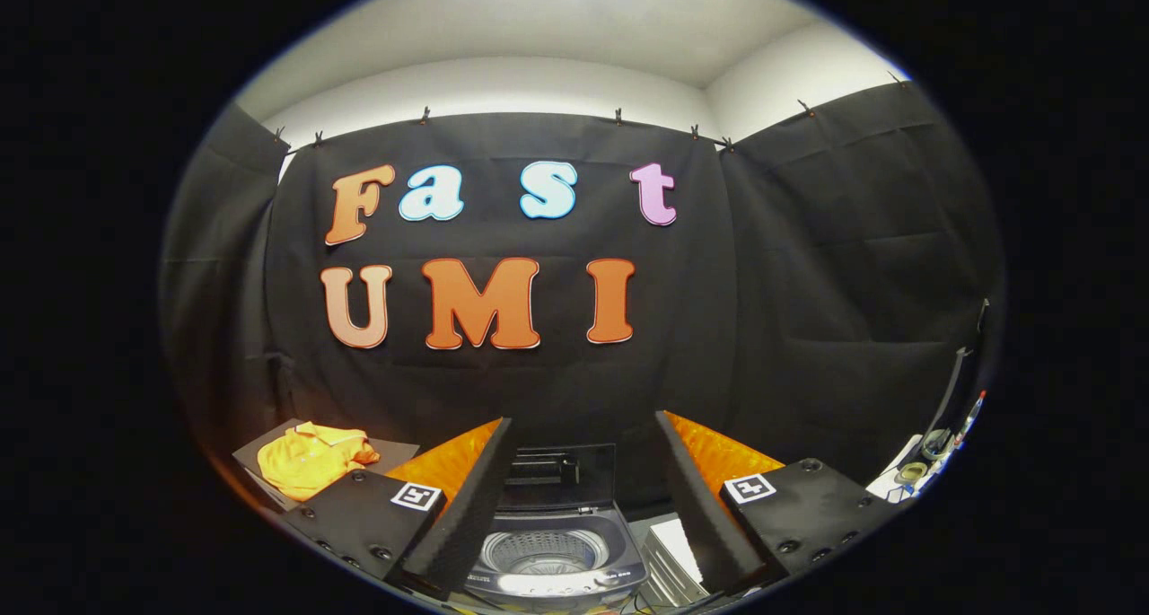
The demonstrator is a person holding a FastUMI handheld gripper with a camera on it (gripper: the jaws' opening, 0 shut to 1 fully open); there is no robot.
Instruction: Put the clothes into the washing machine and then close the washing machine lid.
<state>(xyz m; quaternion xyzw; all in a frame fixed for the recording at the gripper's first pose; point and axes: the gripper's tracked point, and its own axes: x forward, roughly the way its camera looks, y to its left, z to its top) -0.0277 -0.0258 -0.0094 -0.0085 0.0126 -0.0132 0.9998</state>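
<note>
My gripper [583,435] is open, with a wide gap between its fingers and nothing held. Below and between the fingers stands a small top-loading washing machine [556,557]. Its lid [558,476] is raised upright at the back, and the metal drum [543,552] shows inside. A crumpled yellow-orange garment [310,461] lies on a dark board [260,458], off to the left of the left finger [467,507] and apart from it.
A pale box or stack [673,552] sits just right of the washing machine, partly behind the right finger. Small items, among them a pen and a roll of tape [938,444], lie on a white surface at the far right. Black cloth walls the booth behind.
</note>
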